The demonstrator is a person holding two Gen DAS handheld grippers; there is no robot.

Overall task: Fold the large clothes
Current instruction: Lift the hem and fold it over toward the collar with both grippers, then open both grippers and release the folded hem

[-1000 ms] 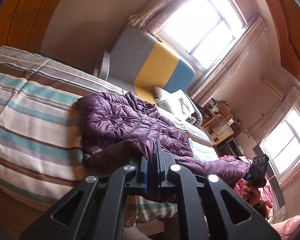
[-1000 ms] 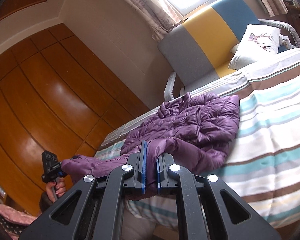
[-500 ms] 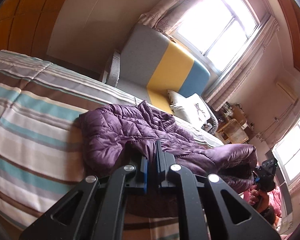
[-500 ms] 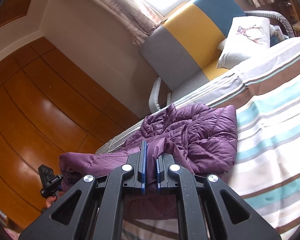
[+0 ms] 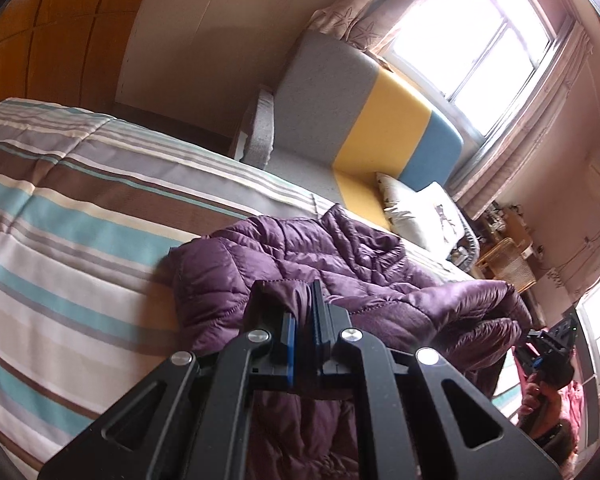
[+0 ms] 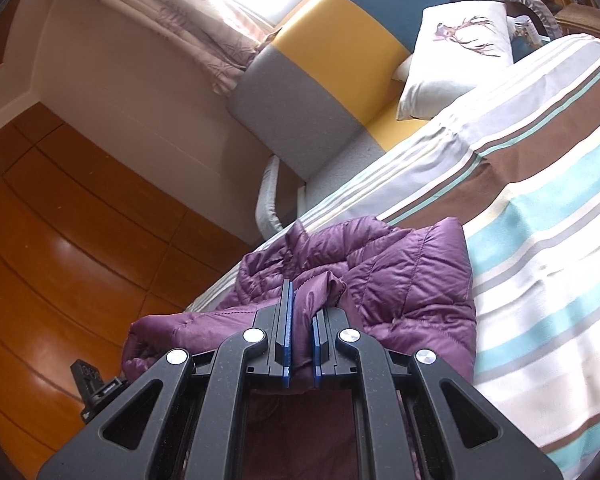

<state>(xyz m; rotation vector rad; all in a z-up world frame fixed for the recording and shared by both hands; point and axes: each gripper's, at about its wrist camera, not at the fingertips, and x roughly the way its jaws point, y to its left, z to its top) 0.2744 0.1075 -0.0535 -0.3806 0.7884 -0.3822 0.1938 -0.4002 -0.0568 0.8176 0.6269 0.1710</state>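
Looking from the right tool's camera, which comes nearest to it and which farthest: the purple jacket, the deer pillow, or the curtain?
1. Jacket: pinched in the right tool, at the bed's near edge.
2. Deer pillow: upper right, on the bench beyond the bed.
3. Curtain: upper left, behind the bench, at the window.

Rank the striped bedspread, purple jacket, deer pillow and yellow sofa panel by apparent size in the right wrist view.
1. striped bedspread
2. purple jacket
3 and 4. yellow sofa panel and deer pillow look alike in size, and both lie farther off, so I leave them unranked.
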